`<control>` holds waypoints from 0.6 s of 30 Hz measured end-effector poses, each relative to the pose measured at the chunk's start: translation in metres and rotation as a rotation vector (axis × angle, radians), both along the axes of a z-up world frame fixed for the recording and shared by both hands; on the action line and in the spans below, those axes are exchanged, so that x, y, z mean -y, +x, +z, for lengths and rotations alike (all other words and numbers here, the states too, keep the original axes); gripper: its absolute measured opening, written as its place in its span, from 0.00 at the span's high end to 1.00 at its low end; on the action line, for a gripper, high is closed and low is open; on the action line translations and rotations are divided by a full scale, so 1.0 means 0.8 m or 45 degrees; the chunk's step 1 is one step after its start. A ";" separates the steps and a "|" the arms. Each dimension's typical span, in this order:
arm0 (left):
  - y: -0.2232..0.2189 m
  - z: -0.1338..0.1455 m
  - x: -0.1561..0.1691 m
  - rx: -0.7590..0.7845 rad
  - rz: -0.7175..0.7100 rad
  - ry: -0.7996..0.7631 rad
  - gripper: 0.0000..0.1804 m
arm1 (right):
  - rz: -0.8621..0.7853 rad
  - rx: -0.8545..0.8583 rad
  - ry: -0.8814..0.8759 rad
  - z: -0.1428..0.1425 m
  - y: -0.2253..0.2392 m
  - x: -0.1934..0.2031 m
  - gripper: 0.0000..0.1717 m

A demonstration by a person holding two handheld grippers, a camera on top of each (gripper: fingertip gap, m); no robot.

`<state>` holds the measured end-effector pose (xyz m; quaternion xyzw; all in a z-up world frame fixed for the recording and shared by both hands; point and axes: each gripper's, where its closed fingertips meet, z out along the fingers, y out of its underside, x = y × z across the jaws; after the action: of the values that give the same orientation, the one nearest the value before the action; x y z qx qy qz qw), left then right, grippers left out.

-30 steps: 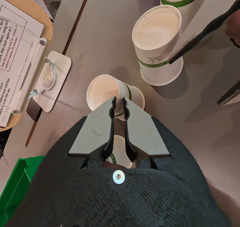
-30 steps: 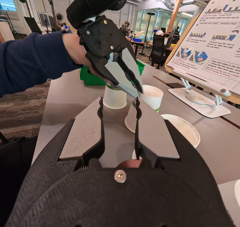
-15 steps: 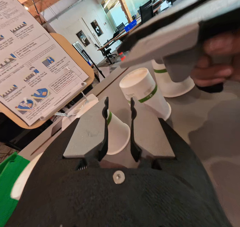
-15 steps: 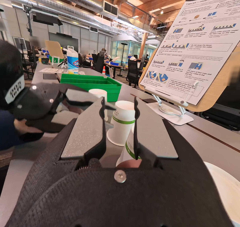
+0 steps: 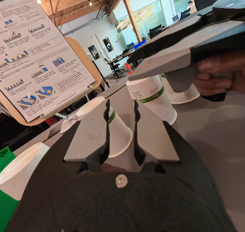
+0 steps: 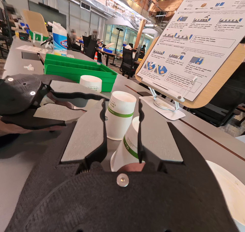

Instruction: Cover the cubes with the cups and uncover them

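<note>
The left gripper point(image 5: 121, 103) is held low over the grey tabletop point(image 5: 212, 132), fingers spread and empty, beside an upside-down white paper cup point(image 5: 119, 131). The right gripper point(image 6: 120, 103) is levelled opposite, fingers likewise spread around nothing, above a second inverted cup point(image 6: 127, 146). No cubes are seen.

Right gripper point(image 6: 121, 103) jaws apart, nothing clamped. Two inverted white cups point(image 6: 121, 114) with green bands stand ahead on the grey table point(image 6: 198, 136). Left gripper point(image 6: 84, 99) reaches in from left; green bin point(image 6: 79, 69) behind.
</note>
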<state>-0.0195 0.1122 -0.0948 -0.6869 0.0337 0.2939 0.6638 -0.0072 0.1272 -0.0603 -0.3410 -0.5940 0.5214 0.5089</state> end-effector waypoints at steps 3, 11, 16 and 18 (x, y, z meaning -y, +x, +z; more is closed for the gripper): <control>-0.005 0.006 0.006 0.026 0.011 0.043 0.81 | -0.006 -0.009 0.013 -0.003 0.001 0.001 0.72; -0.022 0.003 0.014 -0.070 0.137 0.007 0.81 | -0.064 -0.002 0.054 -0.013 -0.001 -0.001 0.75; -0.020 0.003 0.015 -0.037 0.115 0.016 0.81 | -0.144 0.009 0.136 -0.020 -0.004 -0.009 0.74; -0.025 0.004 0.018 -0.022 0.132 0.028 0.81 | -0.166 -0.013 0.134 -0.015 -0.002 -0.013 0.74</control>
<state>-0.0392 0.0978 -0.0914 -0.6780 0.0004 0.3342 0.6547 -0.0086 0.1380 -0.0720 -0.3491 -0.5946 0.4571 0.5618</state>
